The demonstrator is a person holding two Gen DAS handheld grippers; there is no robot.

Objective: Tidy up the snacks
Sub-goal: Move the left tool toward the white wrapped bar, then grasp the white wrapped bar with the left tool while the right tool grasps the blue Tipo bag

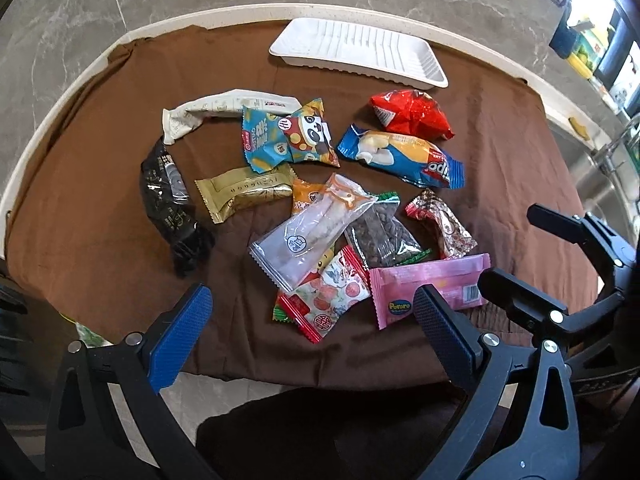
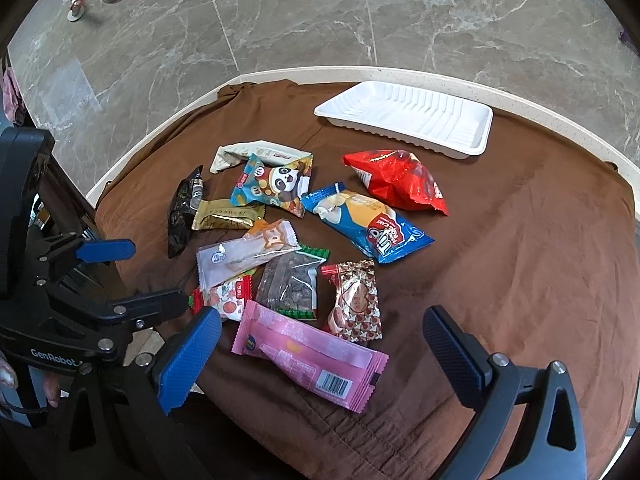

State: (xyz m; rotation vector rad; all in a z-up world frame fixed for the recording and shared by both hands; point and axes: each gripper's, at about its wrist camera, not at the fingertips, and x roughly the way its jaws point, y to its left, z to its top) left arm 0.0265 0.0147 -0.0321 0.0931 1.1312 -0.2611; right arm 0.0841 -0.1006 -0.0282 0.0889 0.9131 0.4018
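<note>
**Snacks scattered, tray bare**

Both the left gripper (image 1: 310, 328) and the right gripper (image 2: 320, 344) are held spread wide, gripping nothing. The snack packets (image 2: 296, 236) are heaped mid-frame on the brown cloth (image 2: 520, 280); the white tray (image 2: 408, 120) is seen upper right.

Grey marble floor (image 2: 304, 20) surrounds a brown-clothed table (image 2: 520, 260).

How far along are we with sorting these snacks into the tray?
Done: nothing visible; the white tray holds no snacks. In hand: nothing; the left gripper and right gripper are both open above the near edge of the brown cloth. Left: every packet, from the pink packet to the red bag.
</note>
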